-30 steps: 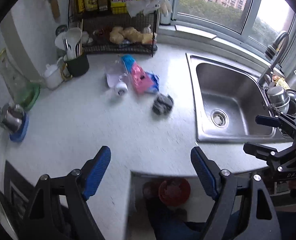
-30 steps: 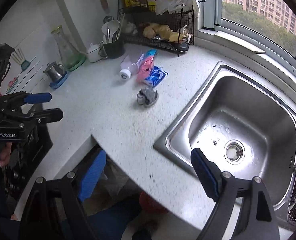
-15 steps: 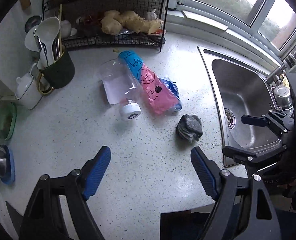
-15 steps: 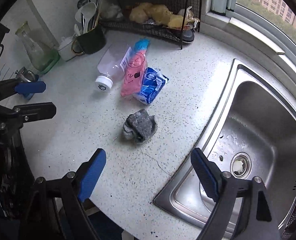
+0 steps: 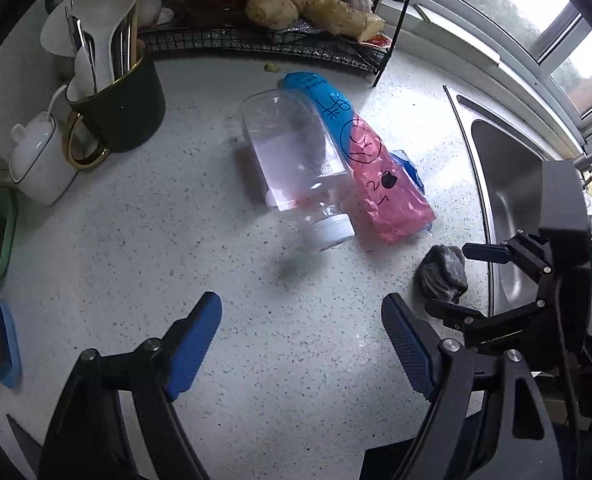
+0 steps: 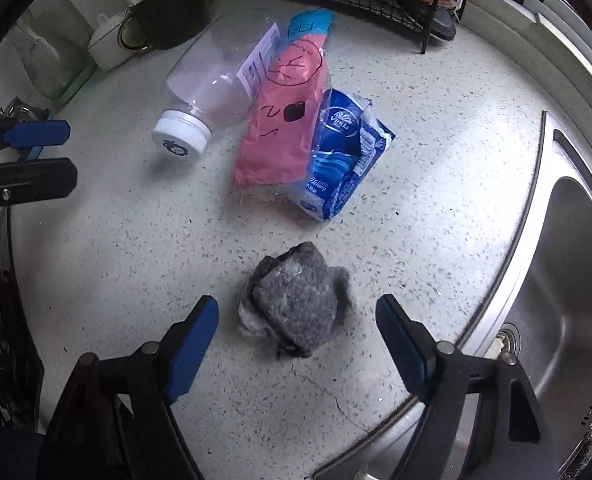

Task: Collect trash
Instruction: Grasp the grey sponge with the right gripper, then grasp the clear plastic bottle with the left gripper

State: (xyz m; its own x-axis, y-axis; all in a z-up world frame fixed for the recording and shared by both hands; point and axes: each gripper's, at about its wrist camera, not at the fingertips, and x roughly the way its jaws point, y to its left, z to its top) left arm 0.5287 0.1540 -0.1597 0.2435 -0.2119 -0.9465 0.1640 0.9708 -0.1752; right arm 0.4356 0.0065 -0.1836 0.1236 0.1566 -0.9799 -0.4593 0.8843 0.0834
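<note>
Speckled countertop (image 6: 435,160), nothing collected yet: bottle (image 5: 296,168), wrappers (image 6: 284,120), grey wad (image 6: 296,300) lie loose, both tongs apart, empty

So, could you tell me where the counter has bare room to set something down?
Bare counter lies between the mug and the bottle, and between the blue packet and the sink. Crowded around the bottle, pink bag and grey wad.

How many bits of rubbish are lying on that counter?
4: clear bottle at left, pink bag beside it, blue wrapper partly under the bag, grey wad nearest the sink.
</note>
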